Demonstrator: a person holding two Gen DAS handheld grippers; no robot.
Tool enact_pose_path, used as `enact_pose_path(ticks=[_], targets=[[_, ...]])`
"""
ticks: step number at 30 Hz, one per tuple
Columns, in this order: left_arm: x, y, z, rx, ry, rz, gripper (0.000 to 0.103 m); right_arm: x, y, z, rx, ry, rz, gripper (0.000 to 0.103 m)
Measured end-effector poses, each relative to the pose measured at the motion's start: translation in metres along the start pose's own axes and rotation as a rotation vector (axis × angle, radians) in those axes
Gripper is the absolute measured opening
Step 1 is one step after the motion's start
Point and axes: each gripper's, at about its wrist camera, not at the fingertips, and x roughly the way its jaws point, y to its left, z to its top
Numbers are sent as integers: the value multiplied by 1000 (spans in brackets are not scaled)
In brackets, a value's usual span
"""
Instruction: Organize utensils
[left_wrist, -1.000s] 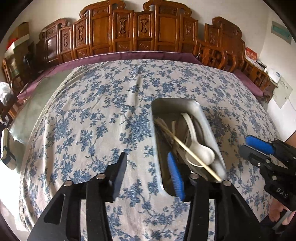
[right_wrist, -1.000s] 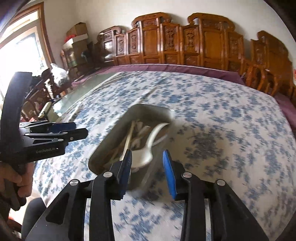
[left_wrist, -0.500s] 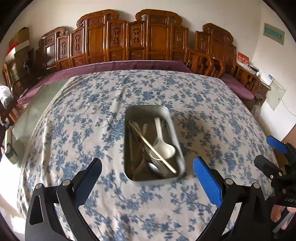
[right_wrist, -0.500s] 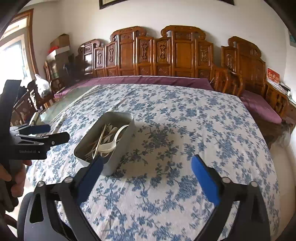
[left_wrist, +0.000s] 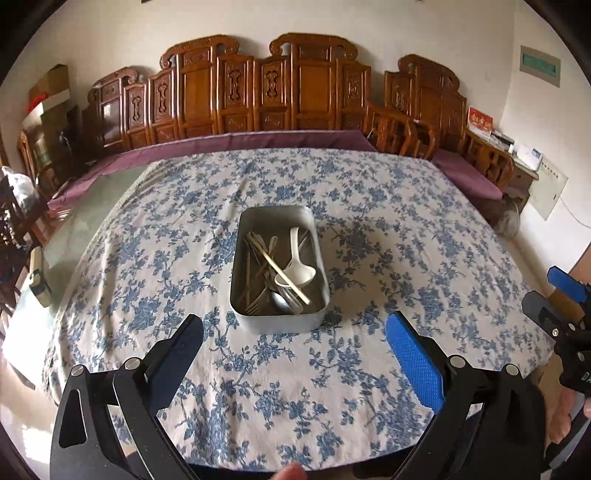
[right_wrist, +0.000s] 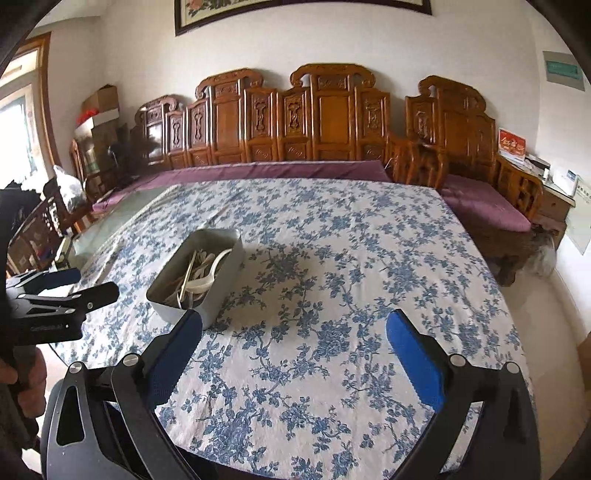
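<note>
Utensil tin on a floral cloth, both grippers wide open and empty.

Left to right: stacked boxes (right_wrist: 99, 107) in the far left corner; glass tabletop (left_wrist: 74, 236) bare beside the cloth's left edge; left gripper (left_wrist: 293, 341), jaws spread wide, holding nothing, above the cloth (left_wrist: 369, 229) just short of the tin; metal tin (left_wrist: 279, 321) mid-table, containing a white spoon (left_wrist: 298, 269), a chopstick (left_wrist: 277, 268) lying across it, forks and a metal spoon (left_wrist: 281, 300) beneath; right gripper (right_wrist: 293, 339), likewise wide open and empty, over bare cloth right of the tin; carved wooden bench (right_wrist: 317, 122) with purple cushion along the far side; side cabinet (right_wrist: 557, 199) far right. Nothing lies between either gripper and the tin.
</note>
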Motion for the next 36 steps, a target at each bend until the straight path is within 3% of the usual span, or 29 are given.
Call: enact_pose_path(ticks=[10,22,36], targets=[[-79,-24,14,56,-174,2,95,-69,4,23,-6,-169,-29,100],[-140,-32,12,11,-322,-2,95,-130,9,28,2,-299,-22,100],[-146,-28,10,-1,-336,11,95,-142,10,29,10,-311,-20,100]])
